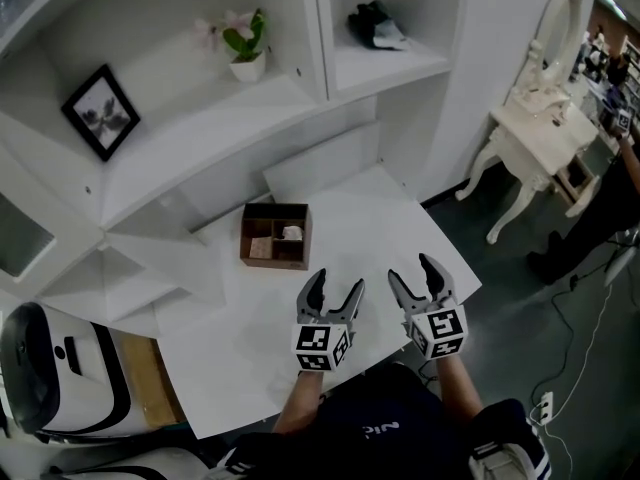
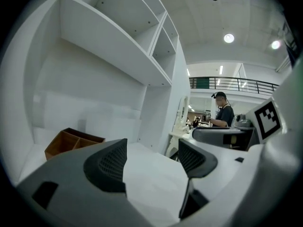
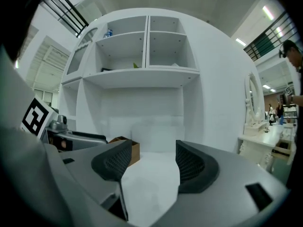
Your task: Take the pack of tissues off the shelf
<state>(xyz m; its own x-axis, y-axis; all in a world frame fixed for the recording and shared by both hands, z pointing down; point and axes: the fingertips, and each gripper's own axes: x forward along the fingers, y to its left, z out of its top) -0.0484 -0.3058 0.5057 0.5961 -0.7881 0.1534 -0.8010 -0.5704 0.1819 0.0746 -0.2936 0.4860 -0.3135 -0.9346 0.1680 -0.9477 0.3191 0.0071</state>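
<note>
A dark and pale grey soft pack (image 1: 377, 25) lies in the upper right compartment of the white shelf unit (image 1: 300, 98); it looks like the tissue pack. Both grippers hover over the white desk (image 1: 390, 218), well below and in front of that compartment. My left gripper (image 1: 338, 281) is open with nothing between its jaws, as the left gripper view (image 2: 151, 161) confirms. To its right, my right gripper (image 1: 411, 270) also stands open and empty (image 3: 154, 164). In the right gripper view the shelf unit (image 3: 142, 72) rises straight ahead.
A brown wooden organiser box (image 1: 275, 235) sits on the desk ahead of the left gripper. A potted plant (image 1: 247, 48) and a framed picture (image 1: 100, 111) stand on the shelf. A white dressing table (image 1: 545, 118) and a person (image 1: 605, 203) are at the right.
</note>
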